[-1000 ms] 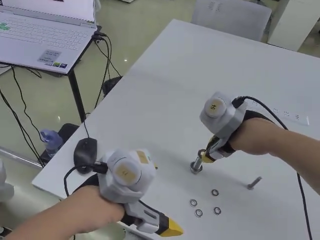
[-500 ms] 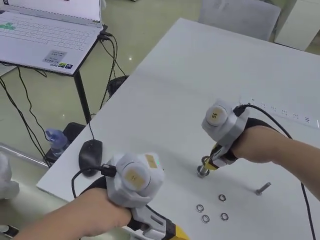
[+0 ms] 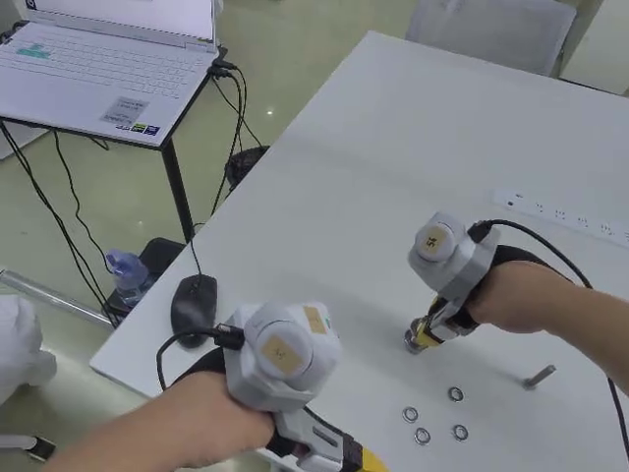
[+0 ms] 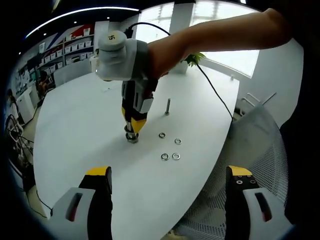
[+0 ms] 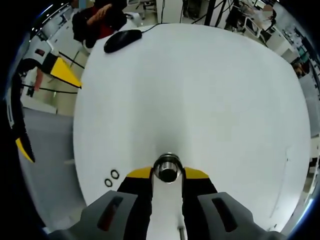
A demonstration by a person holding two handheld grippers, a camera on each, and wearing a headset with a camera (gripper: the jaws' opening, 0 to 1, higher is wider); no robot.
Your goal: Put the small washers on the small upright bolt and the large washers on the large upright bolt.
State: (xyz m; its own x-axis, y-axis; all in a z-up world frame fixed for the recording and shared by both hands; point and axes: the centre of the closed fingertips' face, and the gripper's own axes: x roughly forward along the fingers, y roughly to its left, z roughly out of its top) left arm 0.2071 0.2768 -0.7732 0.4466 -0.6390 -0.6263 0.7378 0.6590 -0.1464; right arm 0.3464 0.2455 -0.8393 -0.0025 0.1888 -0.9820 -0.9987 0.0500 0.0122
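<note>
The large upright bolt (image 3: 413, 341) stands near the table's front, with my right gripper (image 3: 427, 332) down over its top. In the right gripper view the jaws are shut on a large washer (image 5: 167, 168), a silver ring around the bolt's tip. Several small washers (image 3: 423, 436) lie loose just in front of the bolt and also show as small washers (image 4: 170, 156) in the left gripper view. The small upright bolt (image 3: 539, 377) stands to the right. My left gripper (image 4: 167, 175) is open and holds nothing, back at the table's near edge.
A black mouse (image 3: 194, 303) lies by the table's left edge. A laptop (image 3: 108, 69) sits on a side stand to the far left with cables below it. A white power strip (image 3: 565, 211) lies at the right rear. A chair (image 3: 491, 34) stands behind the table.
My right gripper has come down with the large washer onto the top of the large bolt. The head camera has shifted, so the whole scene sits lower and further right.
</note>
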